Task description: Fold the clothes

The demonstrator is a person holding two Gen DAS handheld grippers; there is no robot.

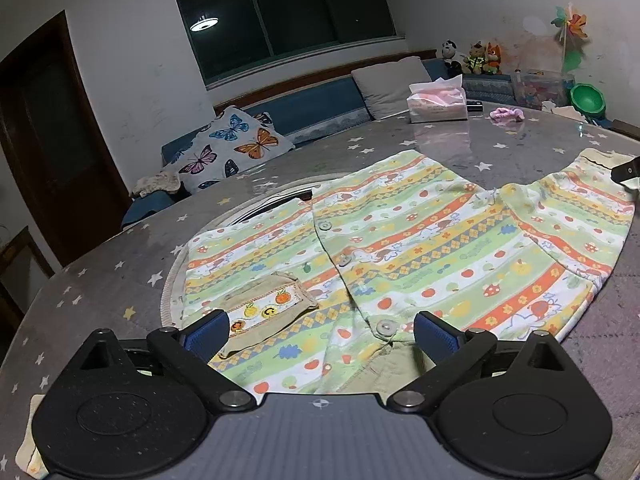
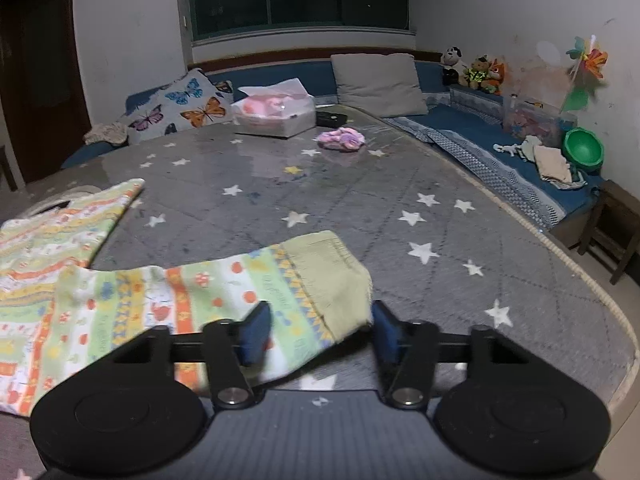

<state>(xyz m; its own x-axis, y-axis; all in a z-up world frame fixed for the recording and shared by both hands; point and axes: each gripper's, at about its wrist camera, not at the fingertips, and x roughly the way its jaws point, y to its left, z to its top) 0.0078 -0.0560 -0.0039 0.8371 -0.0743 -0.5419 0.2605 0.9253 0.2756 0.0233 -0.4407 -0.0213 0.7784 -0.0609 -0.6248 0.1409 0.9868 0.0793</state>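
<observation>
A child's buttoned shirt (image 1: 400,240), striped green, orange and yellow, lies flat with its front up on the grey star-patterned table (image 1: 100,280). My left gripper (image 1: 322,332) is open wide just above the collar end, with a beige pocket (image 1: 264,308) by its left finger; nothing is pinched. In the right wrist view the shirt's sleeve (image 2: 180,300) runs to the right and ends in a pale green cuff (image 2: 332,276). My right gripper (image 2: 320,332) straddles that cuff with the jaws half apart. The cloth lies flat between the pads and passes under the left one.
A tissue box (image 2: 276,116), a black remote (image 2: 330,119) and a pink bundle of cloth (image 2: 342,138) lie at the table's far end. A blue sofa (image 2: 460,124) with cushions and toys runs behind and to the right. The table edge (image 2: 600,292) curves close on the right.
</observation>
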